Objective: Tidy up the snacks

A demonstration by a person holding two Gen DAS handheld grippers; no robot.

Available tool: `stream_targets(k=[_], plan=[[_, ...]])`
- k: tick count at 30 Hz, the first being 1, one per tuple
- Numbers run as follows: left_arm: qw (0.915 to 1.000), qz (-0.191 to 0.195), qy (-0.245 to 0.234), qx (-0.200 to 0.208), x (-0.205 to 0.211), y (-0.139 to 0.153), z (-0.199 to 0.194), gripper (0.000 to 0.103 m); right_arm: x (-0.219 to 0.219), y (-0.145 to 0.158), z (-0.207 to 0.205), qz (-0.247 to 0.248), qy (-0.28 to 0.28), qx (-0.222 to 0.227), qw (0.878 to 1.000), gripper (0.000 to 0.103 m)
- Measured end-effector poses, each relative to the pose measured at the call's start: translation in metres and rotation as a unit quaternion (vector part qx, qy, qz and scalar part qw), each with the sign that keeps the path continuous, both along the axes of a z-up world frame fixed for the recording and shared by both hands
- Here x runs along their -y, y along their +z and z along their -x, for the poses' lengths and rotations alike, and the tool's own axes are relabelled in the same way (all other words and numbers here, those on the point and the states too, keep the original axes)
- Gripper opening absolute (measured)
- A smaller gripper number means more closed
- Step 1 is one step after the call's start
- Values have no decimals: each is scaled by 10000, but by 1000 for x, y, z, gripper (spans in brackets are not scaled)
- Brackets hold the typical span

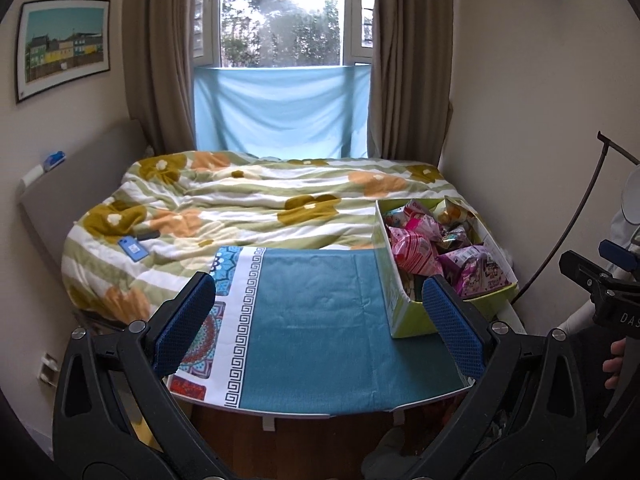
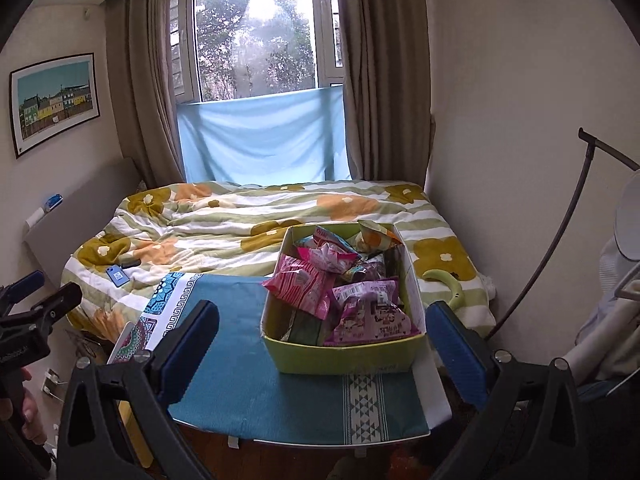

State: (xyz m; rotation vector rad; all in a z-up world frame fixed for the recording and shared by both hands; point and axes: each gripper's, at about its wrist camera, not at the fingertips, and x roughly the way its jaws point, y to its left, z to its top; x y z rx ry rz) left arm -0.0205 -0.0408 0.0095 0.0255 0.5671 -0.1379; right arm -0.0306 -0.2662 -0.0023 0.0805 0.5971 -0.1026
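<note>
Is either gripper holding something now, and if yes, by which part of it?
Nothing is held. The left gripper and the right gripper are both open and empty, short of the green cardboard box of snack packets.

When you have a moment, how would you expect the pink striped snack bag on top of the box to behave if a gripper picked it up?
The pink striped snack bag looks puffy and crinkled, so it would probably be light and yield under the pads. Its glossy film may be slippery. It lies loose on top of the other packets in the green box, so it should lift free easily.
</note>
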Motion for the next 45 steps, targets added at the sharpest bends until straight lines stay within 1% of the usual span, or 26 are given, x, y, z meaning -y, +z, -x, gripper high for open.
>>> stream_targets(k=[4, 12, 30, 45], plan=[[10000, -32, 35, 26, -3, 1, 8, 103, -8, -4, 7, -3, 9, -15, 10000, 103], [10000, -27, -20, 50, 0, 1, 6, 103, -15, -5, 14, 40, -79, 9, 10000, 103], [9999, -100, -51, 116, 12, 0, -11, 103, -14, -6, 1, 25, -59, 10, 10000, 103], [9997, -175, -51, 131, 15, 0, -13, 103, -8, -10, -4, 13, -72, -19, 10000, 103]])
